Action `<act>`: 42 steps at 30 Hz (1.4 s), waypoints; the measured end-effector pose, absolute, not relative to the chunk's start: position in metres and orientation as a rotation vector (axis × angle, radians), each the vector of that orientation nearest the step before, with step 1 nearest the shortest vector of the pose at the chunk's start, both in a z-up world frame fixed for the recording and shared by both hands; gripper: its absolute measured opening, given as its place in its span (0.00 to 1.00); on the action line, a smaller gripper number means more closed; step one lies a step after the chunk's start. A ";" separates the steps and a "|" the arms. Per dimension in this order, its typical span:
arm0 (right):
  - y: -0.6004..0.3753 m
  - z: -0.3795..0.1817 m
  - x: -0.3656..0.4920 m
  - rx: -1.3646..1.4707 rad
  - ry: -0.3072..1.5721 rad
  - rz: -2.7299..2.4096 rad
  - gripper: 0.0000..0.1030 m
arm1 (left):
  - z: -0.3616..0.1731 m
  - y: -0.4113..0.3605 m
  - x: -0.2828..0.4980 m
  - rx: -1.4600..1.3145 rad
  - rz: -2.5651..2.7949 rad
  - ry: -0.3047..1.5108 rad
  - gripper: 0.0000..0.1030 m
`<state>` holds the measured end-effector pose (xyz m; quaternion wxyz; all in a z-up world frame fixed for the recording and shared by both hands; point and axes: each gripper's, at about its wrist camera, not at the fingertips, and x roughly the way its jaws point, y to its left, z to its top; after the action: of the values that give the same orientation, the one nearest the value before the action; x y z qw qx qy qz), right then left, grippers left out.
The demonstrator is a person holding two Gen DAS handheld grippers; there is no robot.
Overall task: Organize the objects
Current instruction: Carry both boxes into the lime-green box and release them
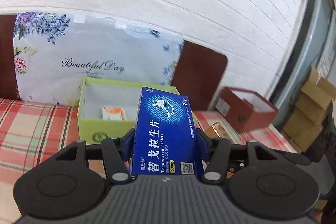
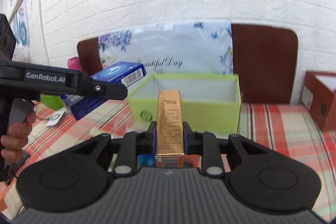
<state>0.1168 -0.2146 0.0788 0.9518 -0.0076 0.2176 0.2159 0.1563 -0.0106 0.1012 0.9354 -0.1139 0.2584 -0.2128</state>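
1. Clamped between the blue pads of the left gripper at the bottom centre of the left wrist view is a blue cardboard tablet box, held at about half spread and raised above the cloth.
2. Low in the centre of the right wrist view, the right gripper is nearly closed on a narrow gold cardboard carton, pads pressing both long sides.
3. Behind both held items sits an open lime-green cardboard box on the red plaid tablecloth.
4. Only the left wrist view looks into that box, showing a small white-and-orange packet on its floor.
5. Only the right wrist view shows the left gripper from the side at middle left, with a hand on its grip.
6. Further back, a floral pillow printed "Beautiful Day" leans on a dark brown headboard, and a red-brown open box sits at middle right.
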 end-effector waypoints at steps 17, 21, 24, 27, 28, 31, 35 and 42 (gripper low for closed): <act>-0.206 0.026 0.324 -0.049 0.557 0.258 0.23 | 0.050 -0.036 0.344 -0.337 -0.397 0.659 0.59; -0.202 0.013 0.336 -0.091 0.568 0.300 0.38 | 0.035 -0.038 0.352 -0.313 -0.373 0.675 0.85; -0.206 0.017 0.327 -0.113 0.516 0.288 0.61 | 0.035 -0.030 0.345 -0.295 -0.376 0.653 0.85; -0.217 0.039 0.303 -0.105 0.420 0.271 0.80 | 0.047 -0.022 0.327 -0.280 -0.363 0.606 0.85; -0.222 0.048 0.294 -0.094 0.383 0.252 0.93 | 0.053 -0.021 0.319 -0.276 -0.362 0.588 0.85; -0.230 0.068 0.258 -0.053 0.302 0.221 1.00 | 0.071 -0.020 0.291 -0.269 -0.344 0.558 0.85; -0.236 0.082 0.208 -0.006 0.281 0.243 1.00 | 0.087 -0.019 0.246 -0.265 -0.333 0.556 0.86; -0.241 0.073 0.124 0.009 0.324 0.268 1.00 | 0.084 -0.013 0.147 -0.212 -0.296 0.549 0.87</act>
<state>0.1243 -0.2408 0.0734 0.9780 0.0043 0.1606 0.1329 0.1468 -0.0133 0.0845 0.9462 -0.1041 0.2696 -0.1456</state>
